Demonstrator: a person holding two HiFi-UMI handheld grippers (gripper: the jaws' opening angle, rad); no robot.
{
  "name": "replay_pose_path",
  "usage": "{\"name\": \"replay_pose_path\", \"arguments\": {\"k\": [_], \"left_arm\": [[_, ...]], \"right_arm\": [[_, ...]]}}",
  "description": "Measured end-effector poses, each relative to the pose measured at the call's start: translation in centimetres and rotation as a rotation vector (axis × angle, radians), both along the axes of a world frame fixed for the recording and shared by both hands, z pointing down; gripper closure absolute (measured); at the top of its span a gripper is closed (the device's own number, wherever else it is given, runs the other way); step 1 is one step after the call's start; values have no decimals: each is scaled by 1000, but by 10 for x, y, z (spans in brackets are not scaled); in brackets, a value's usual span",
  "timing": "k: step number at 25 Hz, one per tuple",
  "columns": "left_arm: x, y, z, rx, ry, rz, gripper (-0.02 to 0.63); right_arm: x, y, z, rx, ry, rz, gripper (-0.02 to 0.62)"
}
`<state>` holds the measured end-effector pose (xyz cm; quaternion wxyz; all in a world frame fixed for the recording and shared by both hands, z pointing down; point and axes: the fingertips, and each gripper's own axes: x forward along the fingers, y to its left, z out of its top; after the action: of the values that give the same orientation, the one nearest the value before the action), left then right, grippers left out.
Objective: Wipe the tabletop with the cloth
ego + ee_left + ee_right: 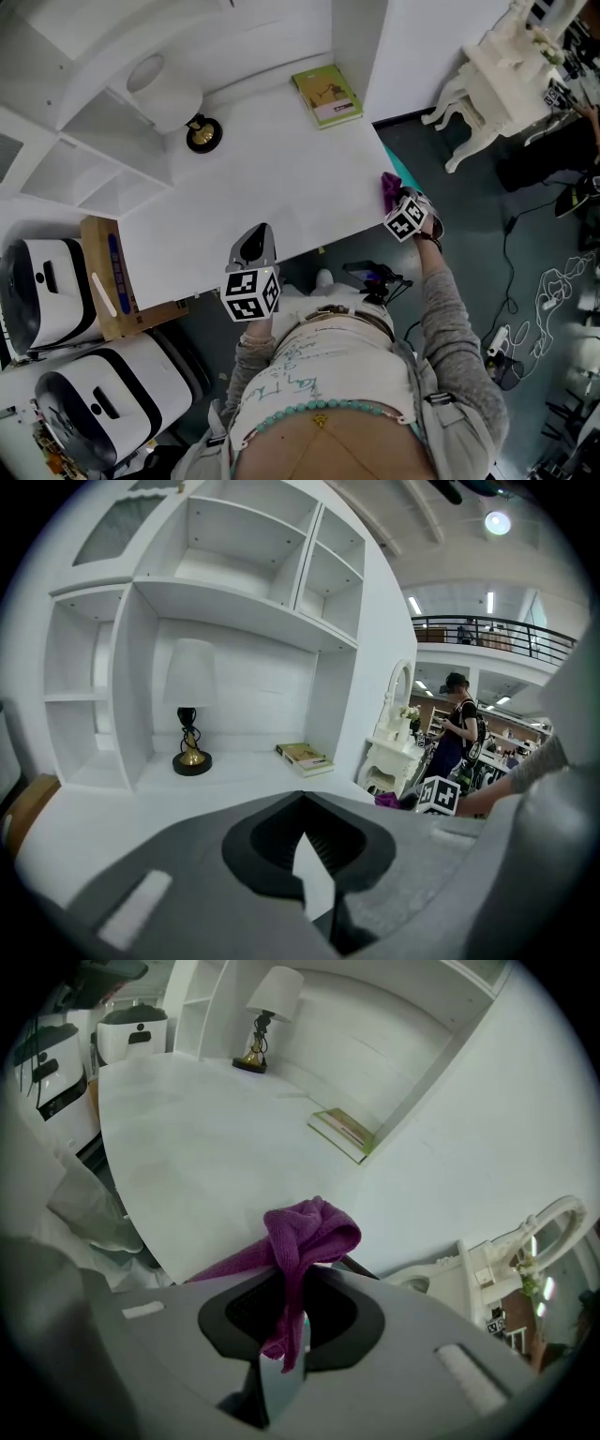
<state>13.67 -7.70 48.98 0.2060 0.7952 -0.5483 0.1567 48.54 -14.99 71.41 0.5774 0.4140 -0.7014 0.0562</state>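
Purple knitted cloth (pixel 305 1232): bunched and clamped between the jaws of the right gripper (pixel 295 1277). One fold rises above the jaw tips and a tail hangs down between them. Seen from the head view, cloth (pixel 389 187) and right gripper (pixel 405 214) sit at the right front corner of the white tabletop (pixel 272 178). Whether the cloth touches the surface cannot be told.

Left gripper (pixel 261 234): at the tabletop's near edge, well apart from the cloth. Its jaws are pressed together with nothing between them.

Green-covered book (pixel 327 96): flat on the far right of the tabletop, beside the white upright panel (pixel 359 37).

Lamp with black-and-gold base (pixel 202 134) and white shade: far left of the tabletop, under the white shelf unit (pixel 234 583).
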Motion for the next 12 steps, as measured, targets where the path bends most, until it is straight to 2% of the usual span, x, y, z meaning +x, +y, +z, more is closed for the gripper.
{"name": "replay_pose_path", "arguments": {"k": [12], "left_arm": [[-44, 28, 7, -2, 13, -120, 604]], "right_arm": [[71, 14, -4, 50, 75, 258, 515]]}}
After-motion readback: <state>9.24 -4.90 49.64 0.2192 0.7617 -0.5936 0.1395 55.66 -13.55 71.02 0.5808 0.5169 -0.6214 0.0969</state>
